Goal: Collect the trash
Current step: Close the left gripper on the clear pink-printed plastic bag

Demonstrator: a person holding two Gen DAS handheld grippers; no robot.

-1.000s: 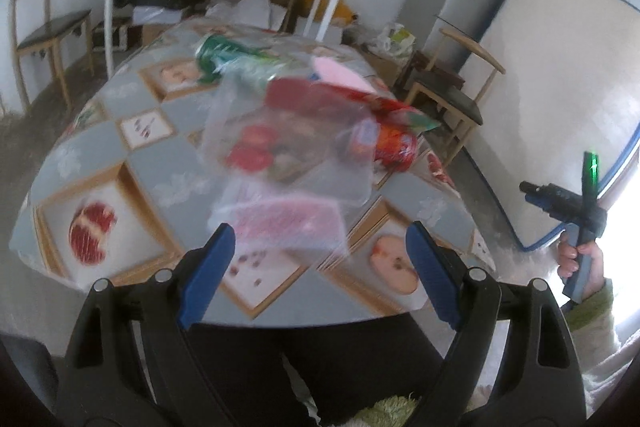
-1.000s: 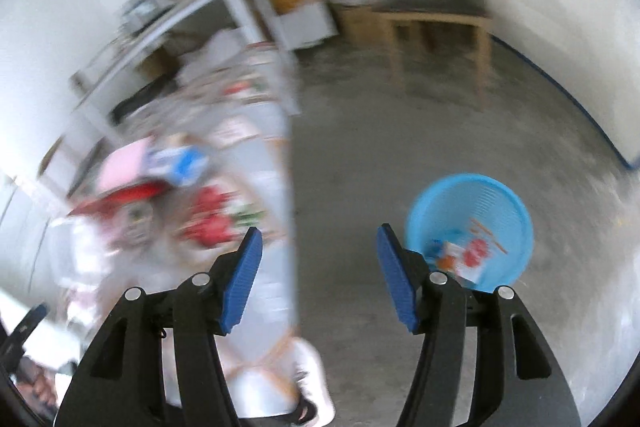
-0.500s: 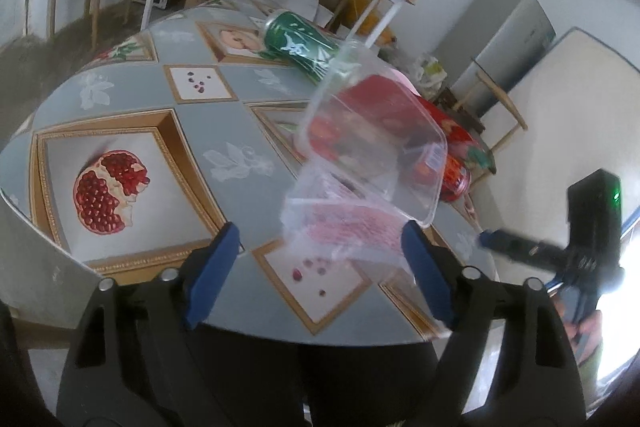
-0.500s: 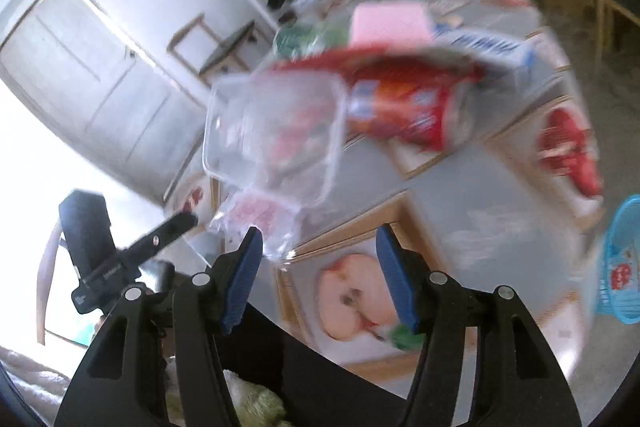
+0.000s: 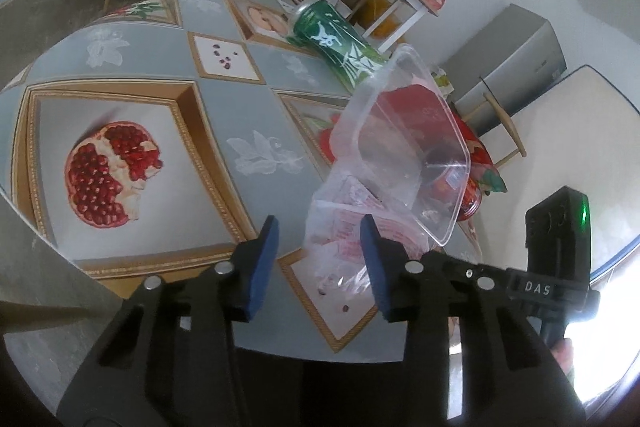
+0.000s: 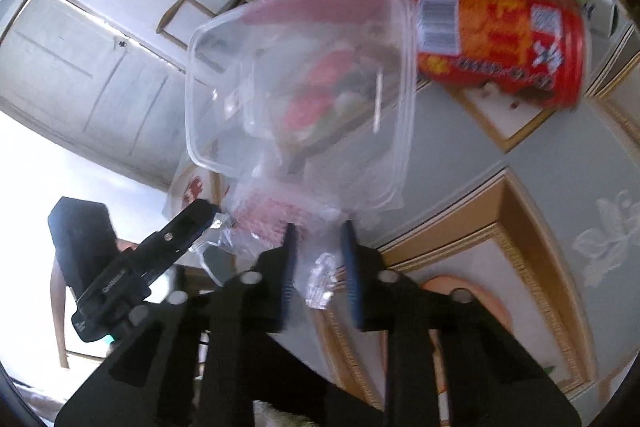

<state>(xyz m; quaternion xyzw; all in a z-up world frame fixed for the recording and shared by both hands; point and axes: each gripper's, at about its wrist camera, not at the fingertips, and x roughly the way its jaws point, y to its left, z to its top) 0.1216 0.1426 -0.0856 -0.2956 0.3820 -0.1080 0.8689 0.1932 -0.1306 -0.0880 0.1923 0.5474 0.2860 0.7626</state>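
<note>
Left gripper [image 5: 320, 247]: jaws partly apart, holding nothing, beside a crinkled plastic bag [image 5: 352, 227]. Right gripper [image 6: 318, 259]: jaws narrow, with the bag's clear edge between them; grip uncertain. Clear plastic container [image 5: 408, 147] lay tilted on the bag, on the fruit-print table [image 5: 248, 99], near a red can [image 6: 500, 47] and a green can [image 5: 340, 43].

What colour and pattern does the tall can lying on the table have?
The tall can is dark green with a white bamboo-like print; the left wrist view shows it best.

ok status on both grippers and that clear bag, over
Left gripper open beside crinkly clear plastic bag. Right gripper nearly shut around its edge. Clear plastic tub leaning on bag.
</note>
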